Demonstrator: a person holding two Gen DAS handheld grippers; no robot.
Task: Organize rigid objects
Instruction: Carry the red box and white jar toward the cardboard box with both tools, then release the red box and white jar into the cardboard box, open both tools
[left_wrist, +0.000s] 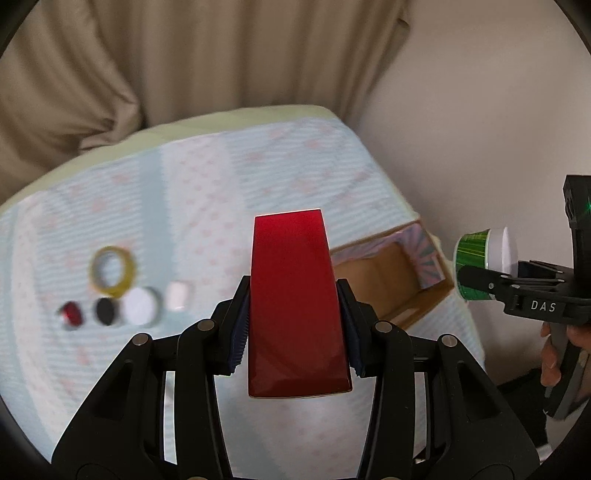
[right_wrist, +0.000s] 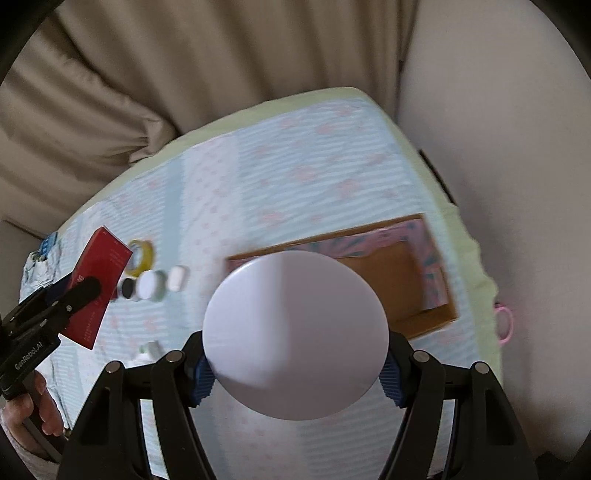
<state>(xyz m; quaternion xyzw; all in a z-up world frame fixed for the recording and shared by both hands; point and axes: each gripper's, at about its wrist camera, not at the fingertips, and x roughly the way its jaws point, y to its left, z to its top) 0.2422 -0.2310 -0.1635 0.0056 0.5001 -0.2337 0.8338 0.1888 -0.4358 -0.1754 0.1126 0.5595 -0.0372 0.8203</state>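
My left gripper (left_wrist: 293, 325) is shut on a glossy red box (left_wrist: 295, 302), held upright in the air above the bed. In the right wrist view the same red box (right_wrist: 101, 284) and left gripper (right_wrist: 79, 291) show at the left. My right gripper (right_wrist: 295, 373) is shut on a green can; its round white lid (right_wrist: 295, 334) fills the view's middle. From the left wrist view the green can (left_wrist: 472, 251) lies sideways in the right gripper (left_wrist: 476, 267), just right of an open cardboard box (left_wrist: 391, 280). That cardboard box (right_wrist: 388, 273) lies below and behind the lid.
On the striped bedsheet (left_wrist: 221, 184) sit a yellow tape ring (left_wrist: 112, 271), a small red item (left_wrist: 71, 314), a black cap (left_wrist: 105, 311), a white-lidded jar (left_wrist: 140, 305) and a small white piece (left_wrist: 178, 295). Beige curtains hang behind. A pink loop (right_wrist: 504, 325) hangs off the bed's right edge.
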